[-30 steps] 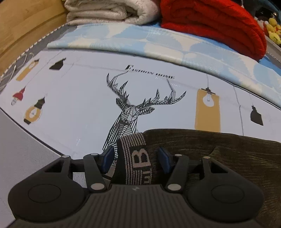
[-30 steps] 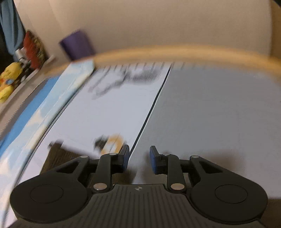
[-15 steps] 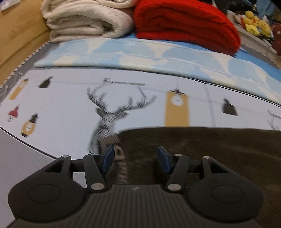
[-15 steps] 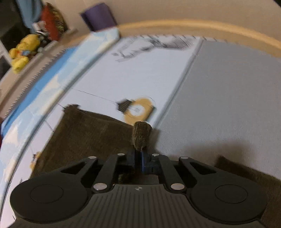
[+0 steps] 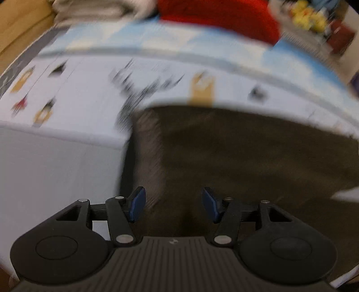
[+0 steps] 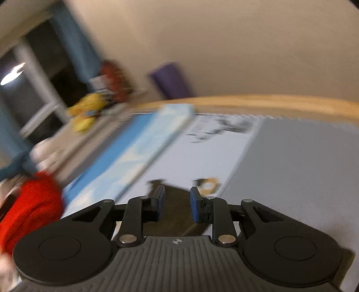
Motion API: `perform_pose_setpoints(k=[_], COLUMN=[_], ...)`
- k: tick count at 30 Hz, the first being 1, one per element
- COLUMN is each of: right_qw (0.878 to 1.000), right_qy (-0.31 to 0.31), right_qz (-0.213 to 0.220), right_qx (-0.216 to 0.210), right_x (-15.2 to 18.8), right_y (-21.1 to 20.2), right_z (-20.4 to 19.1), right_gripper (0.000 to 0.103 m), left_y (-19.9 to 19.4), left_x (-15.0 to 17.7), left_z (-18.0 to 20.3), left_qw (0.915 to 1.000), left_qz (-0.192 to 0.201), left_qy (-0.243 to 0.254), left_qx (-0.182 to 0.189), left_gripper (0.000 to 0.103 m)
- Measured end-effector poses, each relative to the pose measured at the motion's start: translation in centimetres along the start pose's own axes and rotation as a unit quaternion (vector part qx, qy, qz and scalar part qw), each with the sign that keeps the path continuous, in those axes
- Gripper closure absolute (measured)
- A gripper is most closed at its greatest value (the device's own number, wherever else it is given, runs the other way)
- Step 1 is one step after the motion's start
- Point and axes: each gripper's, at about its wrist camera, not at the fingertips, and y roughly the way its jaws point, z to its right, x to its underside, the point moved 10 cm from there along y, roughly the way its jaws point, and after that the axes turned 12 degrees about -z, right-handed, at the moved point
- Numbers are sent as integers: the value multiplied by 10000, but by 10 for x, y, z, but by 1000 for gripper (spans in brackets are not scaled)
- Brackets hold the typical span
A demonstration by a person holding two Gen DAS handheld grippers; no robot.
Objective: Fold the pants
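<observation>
The dark brown pants [image 5: 235, 152] lie flat on the printed bed sheet [image 5: 78, 94], their left edge near the middle of the blurred left wrist view. My left gripper [image 5: 172, 207] is open and empty, raised over the near part of the pants. In the right wrist view a small part of the pants [image 6: 175, 202] shows between the fingers. My right gripper [image 6: 176, 206] is open and empty, lifted and tilted up toward the wall.
A red blanket [image 5: 215, 18] and a cream blanket [image 5: 94, 9] are stacked at the far side of the bed on a light blue cover [image 5: 157, 42]. The wooden bed frame [image 6: 269, 101] runs along the far edge. Yellow toys [image 6: 87, 112] sit on a shelf.
My right gripper was shut on a pant edge half a second ago; it has let go, opened and swung upward. My left gripper has pulled back from the waistband and lifted.
</observation>
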Motion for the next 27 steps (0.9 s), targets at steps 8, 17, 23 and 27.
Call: perform_pose_setpoints(k=[8,17,23,27], right_qw=[9941,9883,9842,9820], right_qy=[-1012,-1286,-1462,-1646], right_qz=[-334,-537,-784,-764], right_qx=[188,625,614,514], right_x=[68,94,104,103], right_y=[-60,-65,-58,-57], right_z=[8,34,39,31], right_gripper=[76,76,75,74], left_y=[59,49,5,57], left_x=[78,95,77,116], left_z=[-59,-58,-16,-20], left_qw=[9958,9906,9930,9764], left_qz=[-868,-871,-4,-1357], left_qy=[282,881,1169,1588], left_qx=[-61,-581,-148,-553], left_gripper=[61,70,64,64])
